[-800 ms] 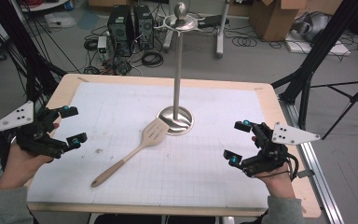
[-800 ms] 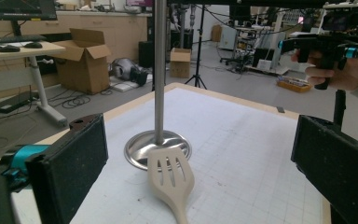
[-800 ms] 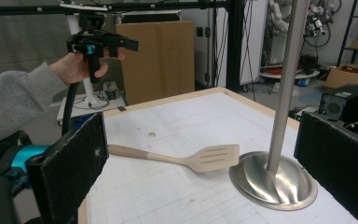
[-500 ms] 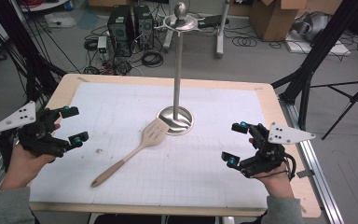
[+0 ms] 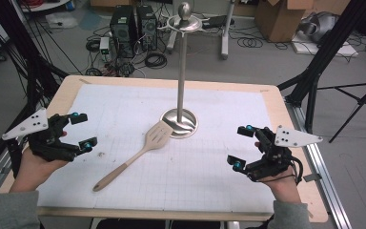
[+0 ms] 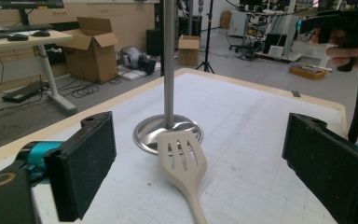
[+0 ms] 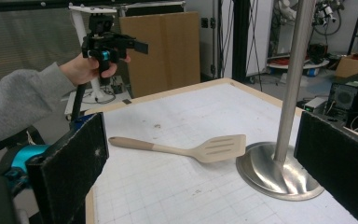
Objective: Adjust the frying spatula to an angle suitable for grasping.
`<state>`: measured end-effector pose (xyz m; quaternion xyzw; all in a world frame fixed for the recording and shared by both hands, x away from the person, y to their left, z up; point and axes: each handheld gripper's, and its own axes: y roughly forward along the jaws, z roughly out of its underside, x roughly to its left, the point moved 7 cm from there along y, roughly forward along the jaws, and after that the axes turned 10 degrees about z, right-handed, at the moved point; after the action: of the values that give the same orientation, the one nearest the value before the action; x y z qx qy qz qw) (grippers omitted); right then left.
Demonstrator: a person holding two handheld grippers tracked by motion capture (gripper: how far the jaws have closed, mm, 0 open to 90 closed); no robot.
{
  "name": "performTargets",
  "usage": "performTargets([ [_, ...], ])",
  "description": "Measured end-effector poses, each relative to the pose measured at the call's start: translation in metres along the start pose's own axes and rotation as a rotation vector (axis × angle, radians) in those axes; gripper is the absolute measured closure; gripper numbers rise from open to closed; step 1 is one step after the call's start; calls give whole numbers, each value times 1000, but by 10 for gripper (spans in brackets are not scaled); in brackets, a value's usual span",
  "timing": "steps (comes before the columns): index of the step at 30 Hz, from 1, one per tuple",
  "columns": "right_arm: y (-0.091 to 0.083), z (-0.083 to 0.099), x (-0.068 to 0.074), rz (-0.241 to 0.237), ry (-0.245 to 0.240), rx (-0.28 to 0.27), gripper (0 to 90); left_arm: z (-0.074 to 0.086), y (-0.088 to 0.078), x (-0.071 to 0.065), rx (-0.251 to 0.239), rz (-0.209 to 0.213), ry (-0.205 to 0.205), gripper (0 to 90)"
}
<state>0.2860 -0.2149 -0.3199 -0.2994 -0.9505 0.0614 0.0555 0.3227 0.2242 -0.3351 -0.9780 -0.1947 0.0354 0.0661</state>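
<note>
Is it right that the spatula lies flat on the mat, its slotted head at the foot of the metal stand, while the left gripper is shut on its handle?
Not quite. The left gripper is open and apart from the spatula, which lies untouched on the mat. The high view shows this. The rest holds: its slotted head is at the foot of the stand.

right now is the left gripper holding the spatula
No, the left gripper hovers open, apart from the spatula, which lies flat on the table.
</note>
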Motion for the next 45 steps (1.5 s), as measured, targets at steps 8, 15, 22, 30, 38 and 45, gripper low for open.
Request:
performTargets([
  [8, 1, 1, 0, -8, -2, 6, 18, 9, 3, 0, -3, 5, 2, 383],
  [15, 1, 3, 1, -9, 6, 15, 18, 23, 11, 2, 49, 17, -36, 605],
  [22, 0, 4, 1, -12, 0, 23, 18, 38, 19, 1, 86, 42, -46, 783],
  [30, -1, 5, -1, -3, 0, 20, 18, 49, 23, 0, 99, 60, -29, 896],
  [38, 0, 8, 0, -7, 0, 35, 18, 62, 34, -3, 158, 86, -36, 896],
  [45, 1, 9, 0, -6, -2, 38, 18, 73, 43, -4, 189, 90, -23, 897],
])
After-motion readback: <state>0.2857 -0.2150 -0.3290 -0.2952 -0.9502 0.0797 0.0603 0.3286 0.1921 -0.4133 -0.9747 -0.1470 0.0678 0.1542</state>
